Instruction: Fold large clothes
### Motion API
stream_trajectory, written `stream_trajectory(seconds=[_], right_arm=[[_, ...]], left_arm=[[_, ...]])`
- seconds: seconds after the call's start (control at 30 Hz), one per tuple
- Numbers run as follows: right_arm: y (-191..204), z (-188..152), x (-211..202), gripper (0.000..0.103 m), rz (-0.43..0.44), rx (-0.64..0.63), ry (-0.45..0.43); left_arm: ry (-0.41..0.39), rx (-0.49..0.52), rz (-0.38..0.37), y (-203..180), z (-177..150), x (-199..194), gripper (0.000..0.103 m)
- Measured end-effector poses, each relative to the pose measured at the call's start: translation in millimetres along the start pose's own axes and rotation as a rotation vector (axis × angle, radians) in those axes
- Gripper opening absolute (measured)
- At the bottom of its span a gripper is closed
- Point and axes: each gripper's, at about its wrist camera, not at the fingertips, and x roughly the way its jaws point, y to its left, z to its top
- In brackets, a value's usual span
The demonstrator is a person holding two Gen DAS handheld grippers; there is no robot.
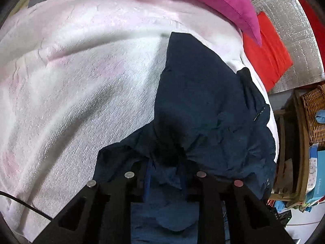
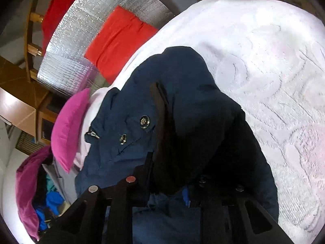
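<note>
Navy jacket (image 1: 203,101) heaped on pale pink blanket (image 1: 71,81), spreading ahead of both tongs | left gripper (image 1: 164,174) clenched on jacket cloth | right gripper (image 2: 168,181) clenched on a dark fold (snap buttons (image 2: 144,120) just left) | magenta pillow (image 2: 69,130) far left

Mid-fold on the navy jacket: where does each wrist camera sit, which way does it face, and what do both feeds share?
Left wrist: on the left gripper, angled down at the navy jacket on the pale blanket; only its fingers show, with jacket fabric between them.
Right wrist: on the right gripper, angled down at the jacket's snap buttons; only its fingers show, in the fabric.
Shared: jacket, blanket, pink cushion, red cloth.
</note>
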Motion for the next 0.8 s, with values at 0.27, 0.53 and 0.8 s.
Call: stream_trajectory(seconds=[0.27, 0.53, 0.8], right_arm=[[-1.4, -0.9, -34.7, 0.054, 0.037, -0.017, 0.009], [-8.8, -5.4, -96.7, 0.054, 0.062, -0.069, -0.054], [-37.5, -24.6, -145.0, 0.055, 0.053, -0.084, -0.066]], left_arm=[[-0.001, -0.002, 0.023, 3.4, -6.5, -8.6, 0.045], [-0.028, 0.041, 0.047, 15.3, -23.9, -33.9, 0.046], [-0.106, 0.236, 0.162, 15.8, -68.5, -53.9, 0.046]])
